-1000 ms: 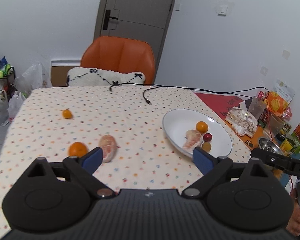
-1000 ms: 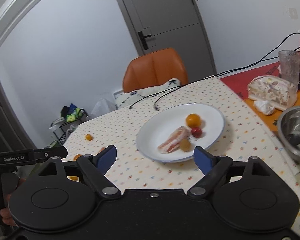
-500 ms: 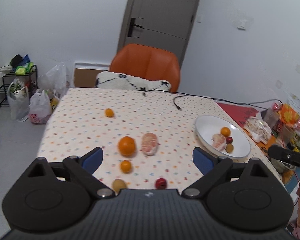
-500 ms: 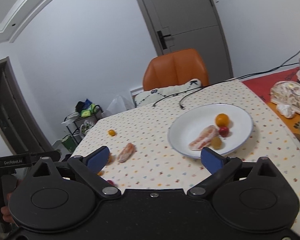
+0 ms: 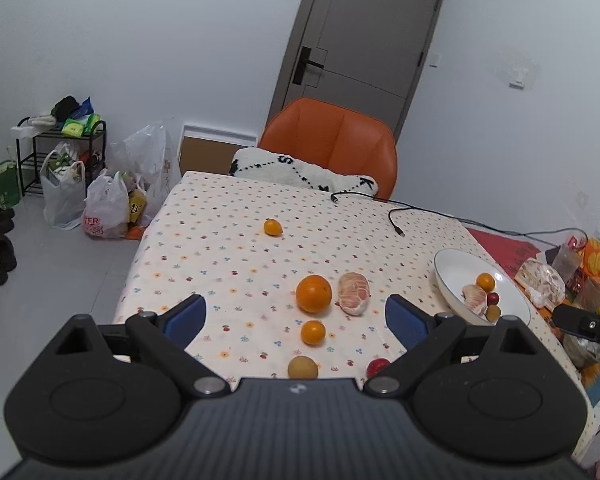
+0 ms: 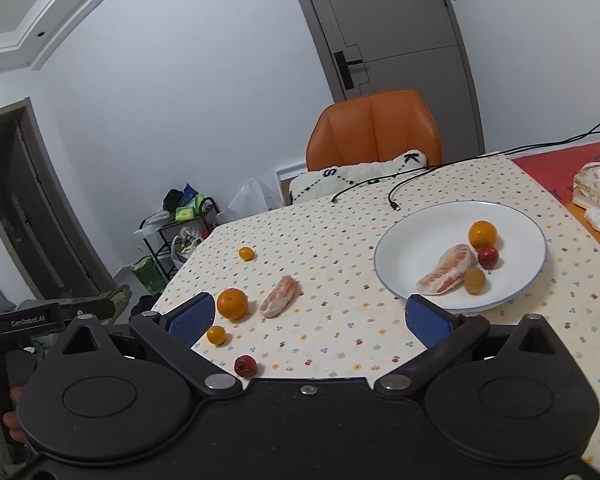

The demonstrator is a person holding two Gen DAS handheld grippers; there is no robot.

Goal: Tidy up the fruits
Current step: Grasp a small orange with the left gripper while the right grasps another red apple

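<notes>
I see left gripper (image 5: 296,314) wide open, empty | right gripper (image 6: 310,318) likewise | brown fruit (image 5: 302,367) near big orange (image 5: 313,293) half hidden.

Even, soft indoor light, faint shadows, sharp focus, strong fisheye bending and dark corners.

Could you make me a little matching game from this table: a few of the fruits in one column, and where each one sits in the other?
Things:
1. large round orange
2. peeled pink citrus segment
3. small round orange fruit lying alone

Places:
A. on the white round plate
B. far side of the dotted tablecloth, toward the orange chair
C. on the cloth beside a whole peeled citrus

Pairs: 1-C, 2-A, 3-B
</notes>
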